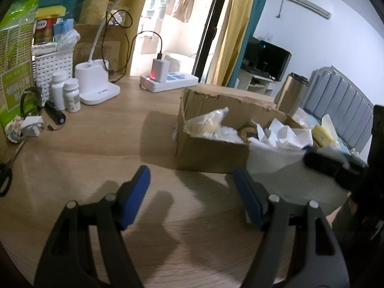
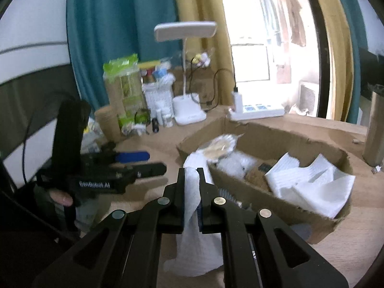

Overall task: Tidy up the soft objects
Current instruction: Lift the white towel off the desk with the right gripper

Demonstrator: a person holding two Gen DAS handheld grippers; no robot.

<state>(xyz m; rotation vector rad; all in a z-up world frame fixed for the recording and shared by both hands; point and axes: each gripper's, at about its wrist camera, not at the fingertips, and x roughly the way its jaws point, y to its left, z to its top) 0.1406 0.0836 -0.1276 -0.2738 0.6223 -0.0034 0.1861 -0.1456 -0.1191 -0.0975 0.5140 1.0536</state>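
Note:
A torn cardboard box [image 1: 211, 148] [image 2: 276, 199] stands on the wooden desk and holds white foam sheets [image 2: 309, 182], bubble wrap [image 2: 236, 164] and a bag of cotton swabs [image 1: 207, 122]. My right gripper [image 2: 192, 175] is shut on a white paper towel [image 2: 192, 228] that hangs down beside the box's near left corner. My left gripper [image 1: 192, 180] is open and empty above the bare desk, in front of the box; it also shows in the right wrist view [image 2: 146, 162] to the left of the box.
At the desk's back stand a white lamp base [image 1: 96, 84], a power strip [image 1: 170, 81] with a charger, pill bottles [image 1: 66, 93], a white basket [image 1: 51, 69] and green packets [image 1: 14, 55]. A steel tumbler [image 1: 291, 93] stands behind the box. Scissors [image 1: 6, 175] lie at the left.

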